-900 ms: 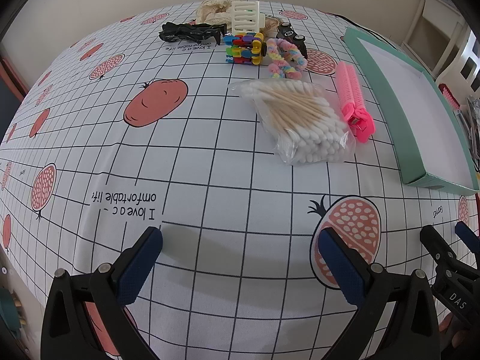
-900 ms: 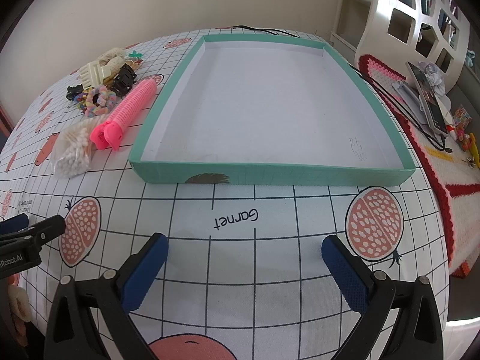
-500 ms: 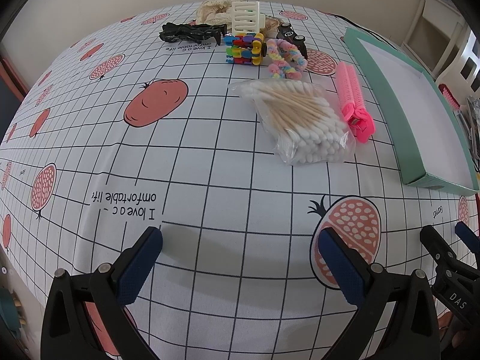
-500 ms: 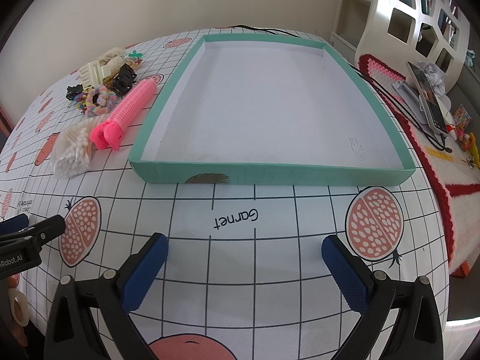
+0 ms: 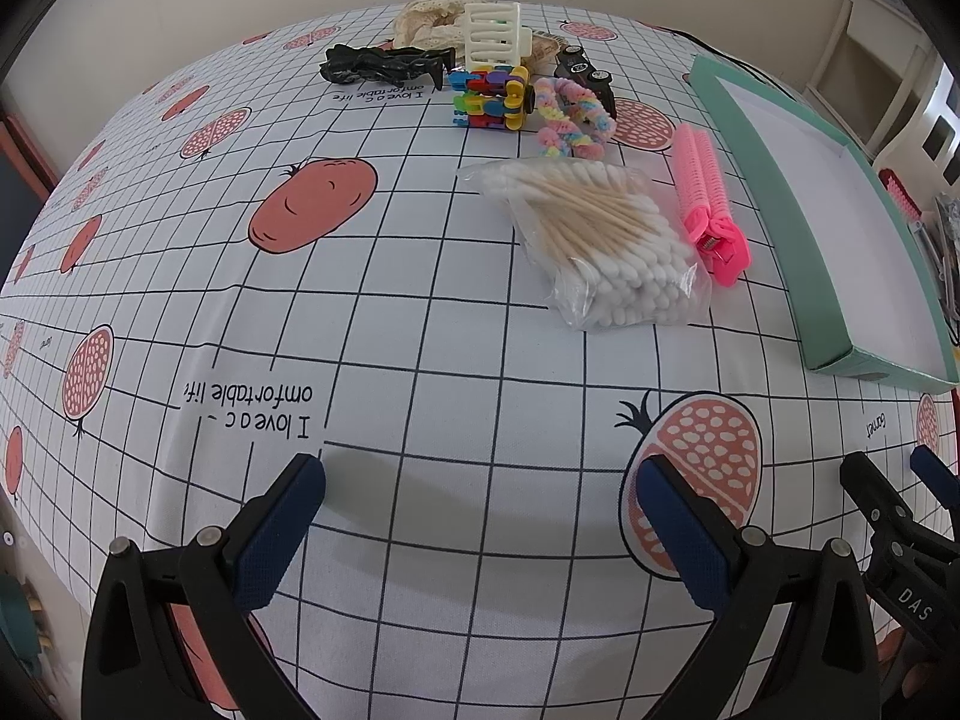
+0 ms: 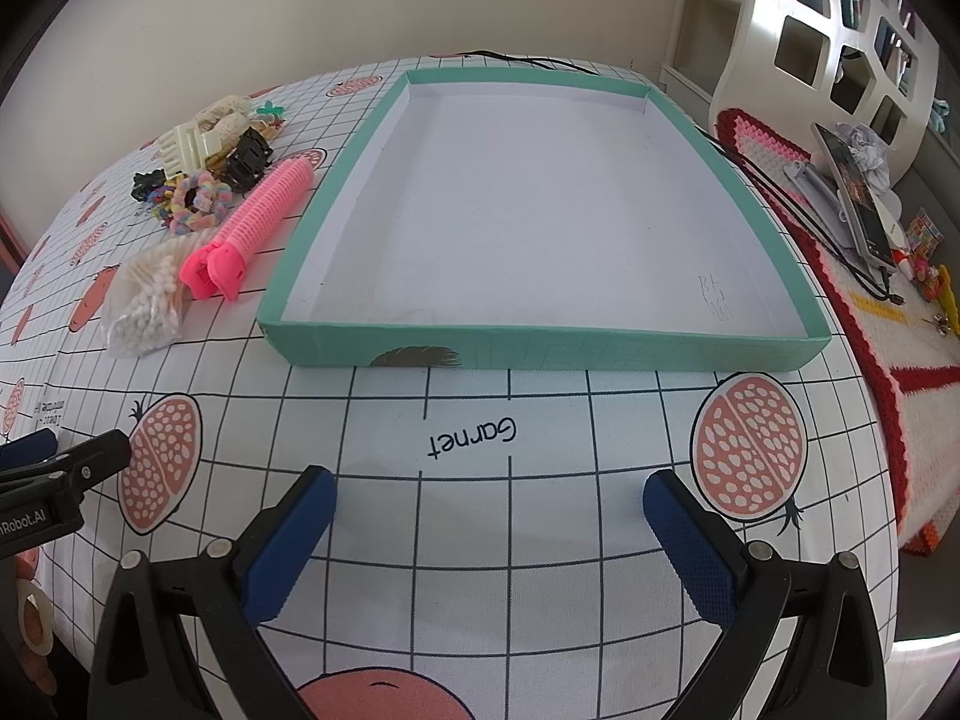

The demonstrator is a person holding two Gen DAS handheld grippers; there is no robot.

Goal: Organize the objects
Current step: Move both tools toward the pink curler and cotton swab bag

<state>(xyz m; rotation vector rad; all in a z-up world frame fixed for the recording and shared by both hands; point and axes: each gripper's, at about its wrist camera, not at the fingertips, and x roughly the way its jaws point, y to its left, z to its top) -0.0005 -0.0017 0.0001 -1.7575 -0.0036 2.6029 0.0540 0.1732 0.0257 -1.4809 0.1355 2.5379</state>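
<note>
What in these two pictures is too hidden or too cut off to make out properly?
- Toy car, left view: mostly behind the pastel scrunchie; its shape is unclear.
- Lace item, left view: partly behind the cream claw clip.
- Green tray, left view: its far side runs off the right edge.
- Left tongs, right view: only the tips show at the left edge.

The table [image 6: 540, 420] wears a white cloth with black grid and salmon fruit. The tray [image 6: 540, 354] is teal outside and white inside. The curler [image 5: 708, 198] is hot pink, the scrunchie [image 5: 570, 114] seemingly pastel rainbow.
</note>
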